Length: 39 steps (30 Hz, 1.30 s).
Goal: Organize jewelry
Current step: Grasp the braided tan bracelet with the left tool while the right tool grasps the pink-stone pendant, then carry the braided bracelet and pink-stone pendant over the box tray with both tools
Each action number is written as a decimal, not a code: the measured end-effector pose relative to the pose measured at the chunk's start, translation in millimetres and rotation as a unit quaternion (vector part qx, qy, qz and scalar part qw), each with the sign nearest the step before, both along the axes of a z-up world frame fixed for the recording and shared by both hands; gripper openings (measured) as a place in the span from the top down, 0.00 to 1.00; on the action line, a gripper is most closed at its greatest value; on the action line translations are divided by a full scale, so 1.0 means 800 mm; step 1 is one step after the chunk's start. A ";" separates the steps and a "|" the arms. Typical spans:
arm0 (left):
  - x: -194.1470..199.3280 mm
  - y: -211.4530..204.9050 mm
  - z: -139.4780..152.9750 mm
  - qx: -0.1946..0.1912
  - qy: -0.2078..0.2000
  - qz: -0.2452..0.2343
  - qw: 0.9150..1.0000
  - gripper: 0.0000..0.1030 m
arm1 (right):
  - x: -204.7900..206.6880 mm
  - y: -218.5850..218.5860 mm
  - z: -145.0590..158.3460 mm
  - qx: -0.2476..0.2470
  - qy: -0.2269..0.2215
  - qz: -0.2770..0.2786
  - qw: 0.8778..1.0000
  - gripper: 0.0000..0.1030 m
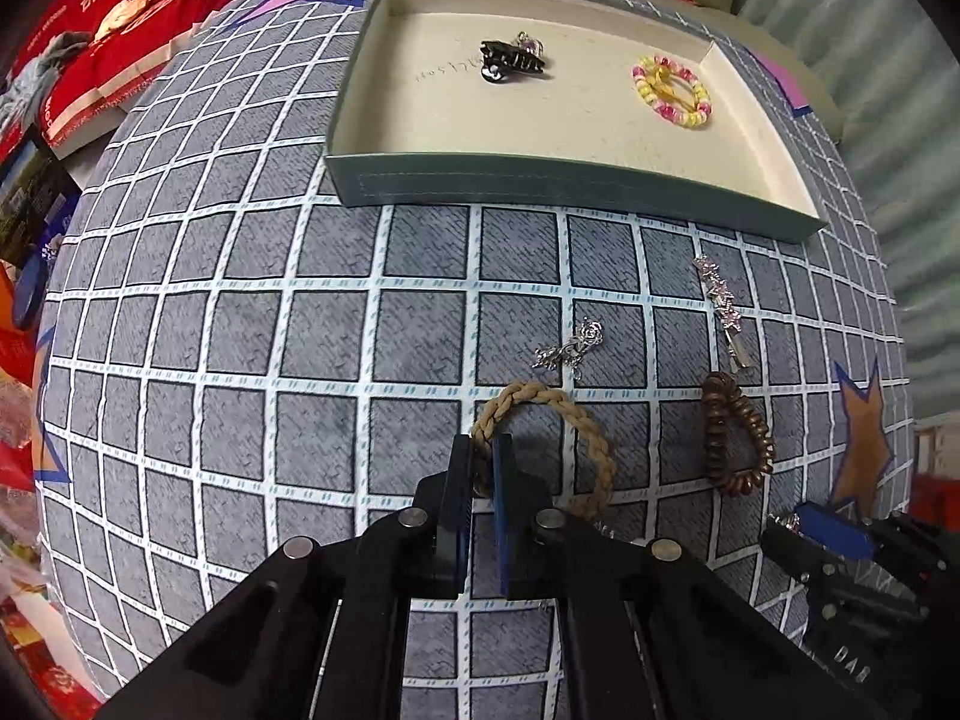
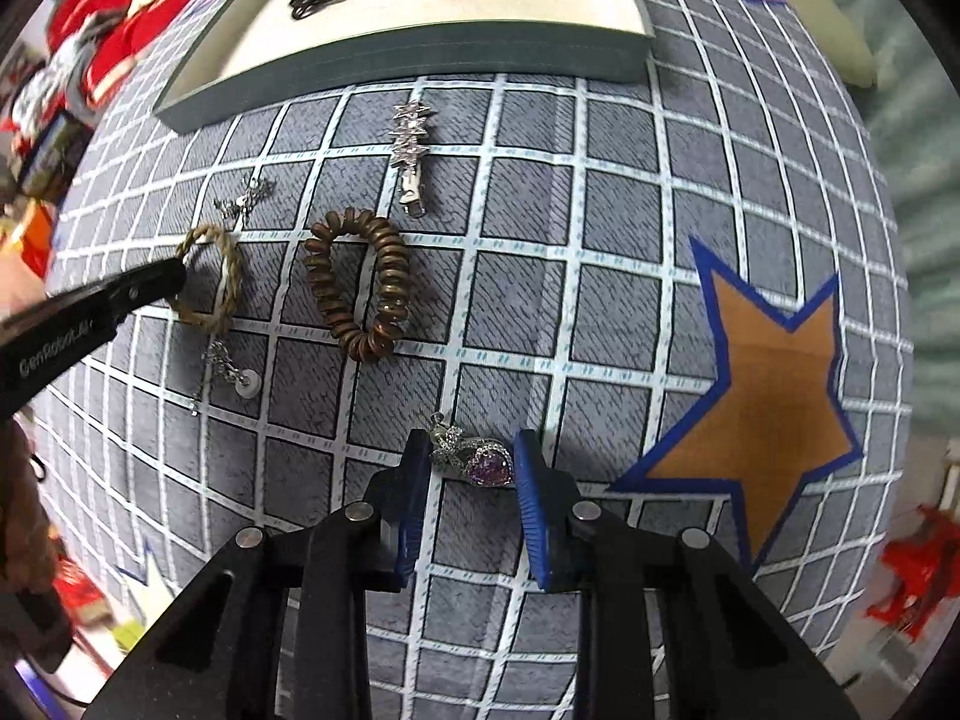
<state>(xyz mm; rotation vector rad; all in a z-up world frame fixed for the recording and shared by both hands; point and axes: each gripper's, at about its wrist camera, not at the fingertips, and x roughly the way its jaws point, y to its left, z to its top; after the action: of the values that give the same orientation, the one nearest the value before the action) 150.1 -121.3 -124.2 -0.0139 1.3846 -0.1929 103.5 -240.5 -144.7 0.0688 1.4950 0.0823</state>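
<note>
Jewelry was found spread over a grid cloth (image 1: 240, 330) before a tray (image 1: 570, 186). Left gripper (image 1: 480, 456): fingers nearly together, pinched on the rim of a braided band (image 1: 576, 414). Right gripper (image 2: 474, 462): fingers apart, set either side of a purple brooch (image 2: 486, 462) on the cloth. Coil tie (image 2: 360, 282) and silver clip (image 2: 411, 144) were noted near the band. A black claw clip (image 1: 510, 60) and bead bracelet (image 1: 672, 93) were held in the tray.

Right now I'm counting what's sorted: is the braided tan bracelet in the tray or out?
Out. The braided tan bracelet lies on the checked mat, left gripper jaws closed on it.
</note>
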 end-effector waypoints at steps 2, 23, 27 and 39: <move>-0.002 -0.001 0.007 -0.007 -0.005 -0.001 1.000 0.85 | -0.001 -0.005 0.004 0.010 0.001 -0.007 1.000 0.70; 0.027 0.091 0.107 -0.068 -0.088 0.004 0.994 0.85 | 0.051 -0.063 0.102 0.073 -0.056 -0.055 0.994 0.70; 0.042 0.091 0.128 -0.073 -0.106 0.002 0.992 0.85 | 0.081 -0.072 0.122 0.077 -0.077 -0.056 0.993 0.70; 0.112 0.069 0.131 -0.075 -0.120 0.013 0.990 0.85 | 0.181 -0.090 0.148 0.083 -0.111 -0.041 0.990 0.70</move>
<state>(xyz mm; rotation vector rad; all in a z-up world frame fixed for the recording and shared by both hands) 239.4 -66.2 -19.2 -0.1295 1.1280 -0.2675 248.6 -312.2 -26.1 0.2470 1.2597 0.1427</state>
